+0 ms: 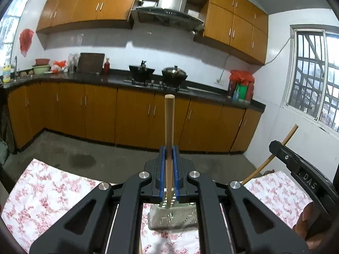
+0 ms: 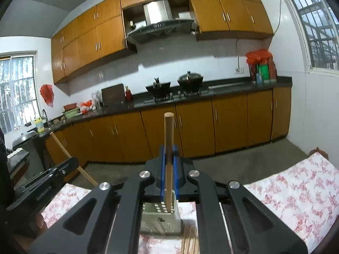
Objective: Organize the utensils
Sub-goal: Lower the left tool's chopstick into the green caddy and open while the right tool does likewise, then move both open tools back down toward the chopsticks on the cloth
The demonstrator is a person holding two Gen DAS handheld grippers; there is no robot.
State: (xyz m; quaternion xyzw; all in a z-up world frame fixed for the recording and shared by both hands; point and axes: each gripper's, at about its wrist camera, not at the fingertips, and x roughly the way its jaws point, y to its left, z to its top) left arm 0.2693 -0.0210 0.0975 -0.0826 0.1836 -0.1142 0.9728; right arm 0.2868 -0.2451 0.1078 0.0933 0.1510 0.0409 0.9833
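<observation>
My left gripper (image 1: 169, 154) is shut on a wooden chopstick (image 1: 169, 122) that stands upright, its lower end over a perforated metal utensil holder (image 1: 173, 218) on the floral tablecloth (image 1: 48, 190). My right gripper (image 2: 169, 154) is shut on a second wooden chopstick (image 2: 168, 135), whose lower end goes down into the same holder (image 2: 161, 218). The right gripper's body (image 1: 300, 169) with its chopstick (image 1: 273, 154) shows at the right of the left wrist view. The left gripper's body (image 2: 42, 182) with its chopstick (image 2: 70, 156) shows at the left of the right wrist view.
Several loose chopsticks (image 2: 189, 241) lie on the tablecloth (image 2: 296, 194) in front of the holder. Beyond the table is a concrete floor (image 1: 89, 154), orange cabinets (image 1: 131, 116) and a dark counter with a stove and woks (image 1: 159, 75). Windows (image 1: 315, 80) are at both sides.
</observation>
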